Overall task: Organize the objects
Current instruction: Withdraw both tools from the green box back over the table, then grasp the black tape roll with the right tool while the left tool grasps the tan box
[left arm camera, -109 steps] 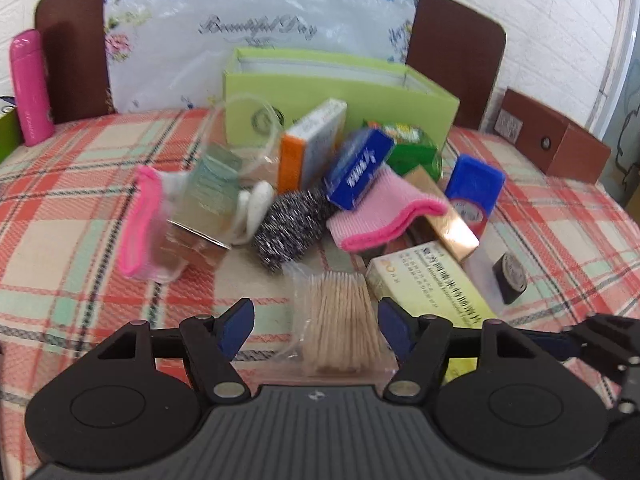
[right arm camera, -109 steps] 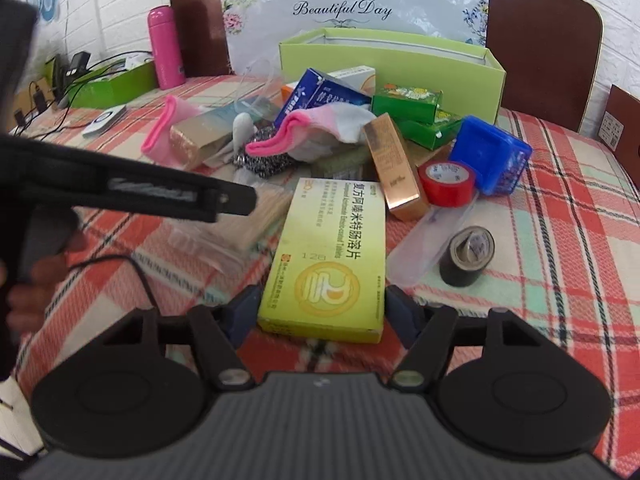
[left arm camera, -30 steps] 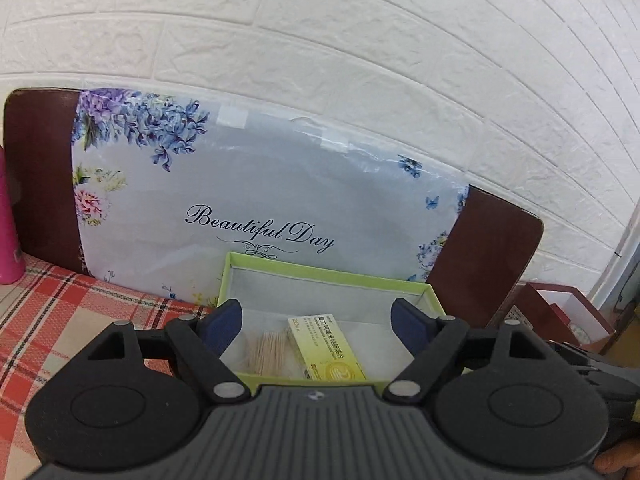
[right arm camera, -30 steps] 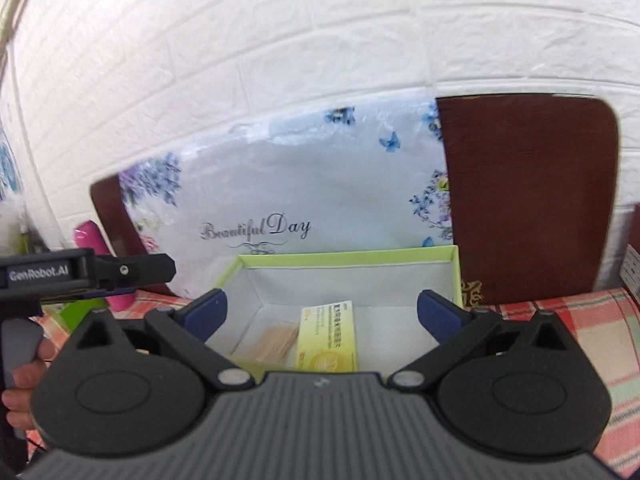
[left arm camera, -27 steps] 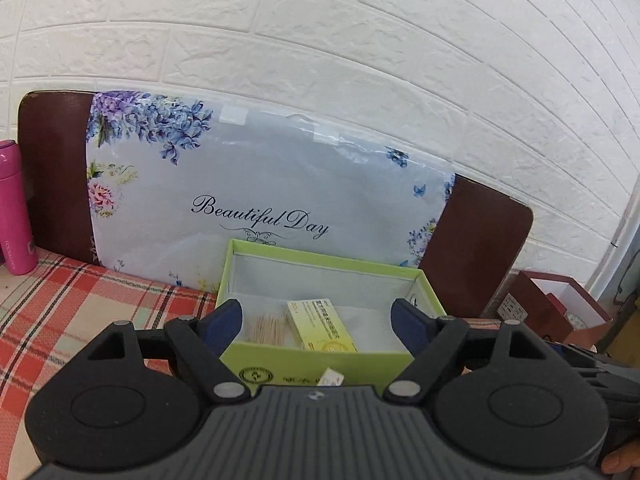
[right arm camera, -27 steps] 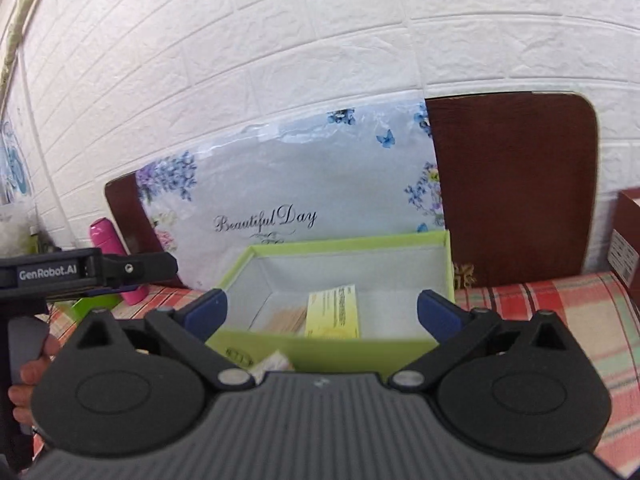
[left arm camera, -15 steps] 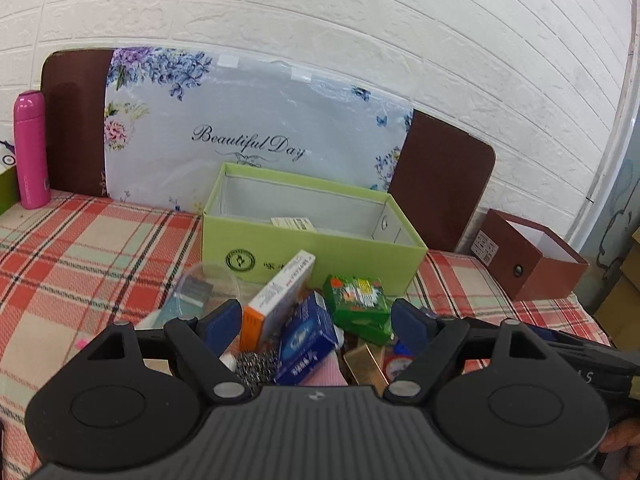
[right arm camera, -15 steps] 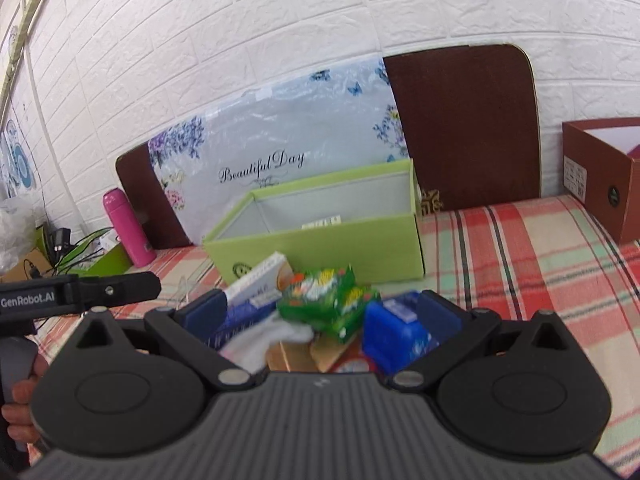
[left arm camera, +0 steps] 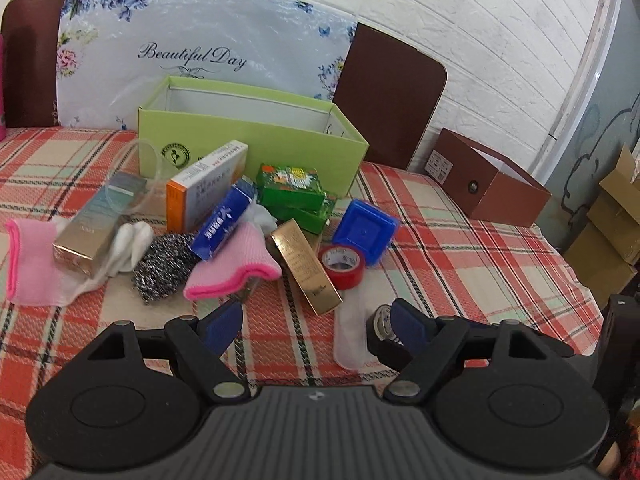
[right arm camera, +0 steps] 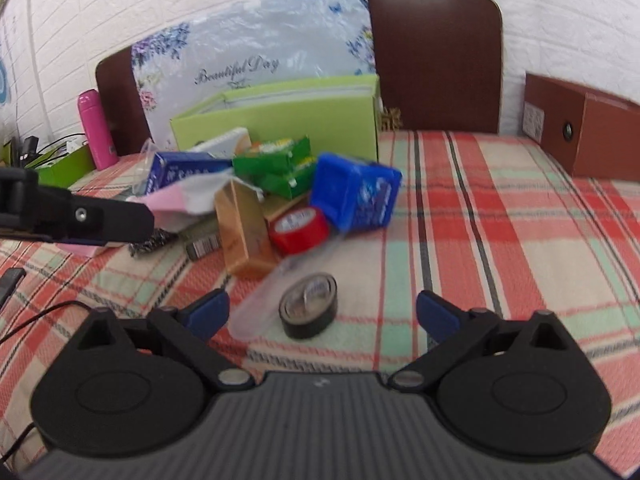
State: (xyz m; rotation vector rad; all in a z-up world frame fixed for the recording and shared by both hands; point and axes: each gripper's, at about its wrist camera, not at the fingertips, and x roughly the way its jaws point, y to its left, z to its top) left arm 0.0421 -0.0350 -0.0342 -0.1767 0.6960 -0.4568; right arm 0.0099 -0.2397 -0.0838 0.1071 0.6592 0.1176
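free: plaid cloth (right arm camera: 500, 240) right of pile | blocked: clutter (left arm camera: 224, 236) fronting green box (left arm camera: 256, 136)

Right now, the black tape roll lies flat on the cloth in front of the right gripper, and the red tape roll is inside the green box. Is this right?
Not quite. The red tape roll is not inside the green box; it lies on the cloth, between the gold box and the blue container, as the right wrist view shows. The black tape roll does lie flat before the right gripper.
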